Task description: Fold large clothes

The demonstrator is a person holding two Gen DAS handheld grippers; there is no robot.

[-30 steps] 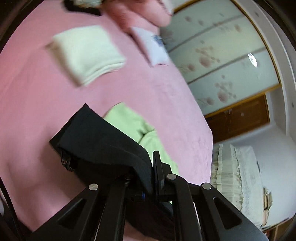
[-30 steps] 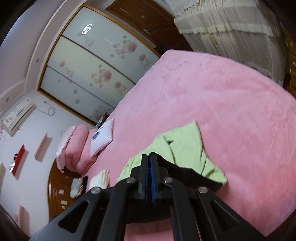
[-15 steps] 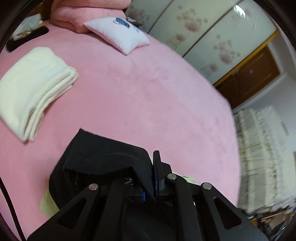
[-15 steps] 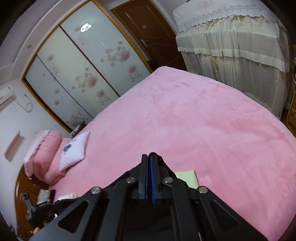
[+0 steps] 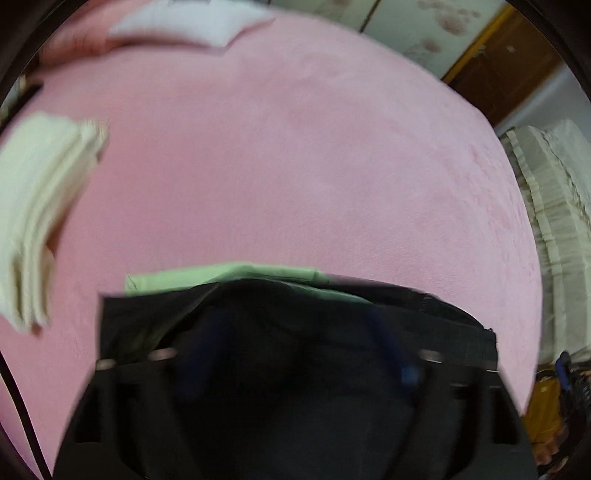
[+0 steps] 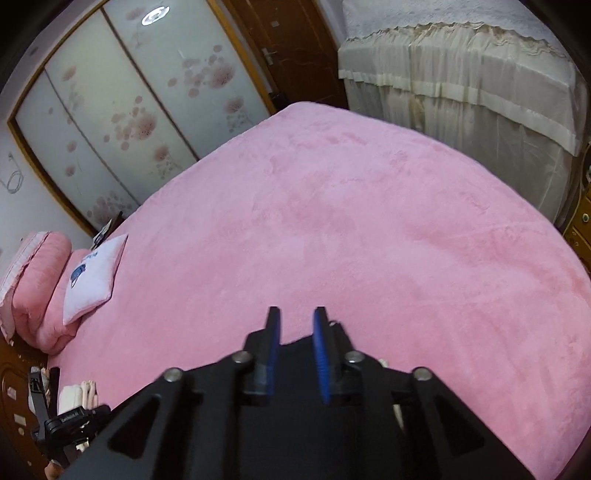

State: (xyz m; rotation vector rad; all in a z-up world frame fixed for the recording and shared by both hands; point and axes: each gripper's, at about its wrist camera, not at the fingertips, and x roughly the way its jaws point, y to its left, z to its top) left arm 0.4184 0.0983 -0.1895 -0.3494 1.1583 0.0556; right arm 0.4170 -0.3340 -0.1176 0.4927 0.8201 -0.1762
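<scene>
Letting go is the step in hand, and both views show it under way.

Left wrist view: the left gripper [image 5: 295,332] is blurred, its jaws opening wide, and the black garment [image 5: 424,314] lies slack beneath them on the pink bed cover [image 5: 295,166], its edge laid over a light green garment [image 5: 229,275]. No pad seems to pinch cloth, though blur hides the tips. A folded cream stack [image 5: 37,206] sits well apart to the left, a white pillow [image 5: 192,26] at the far edge. To do this well, I judge the jaws should be fully clear before lifting, so the fold is not dragged.

Right wrist view: the right gripper [image 6: 297,332] is opening, its 2 blue pads parted with only pink cover seen between them; black cloth lies just behind and below. Lifting straight up looks safest, since a snagged hem could undo the fold.
</scene>
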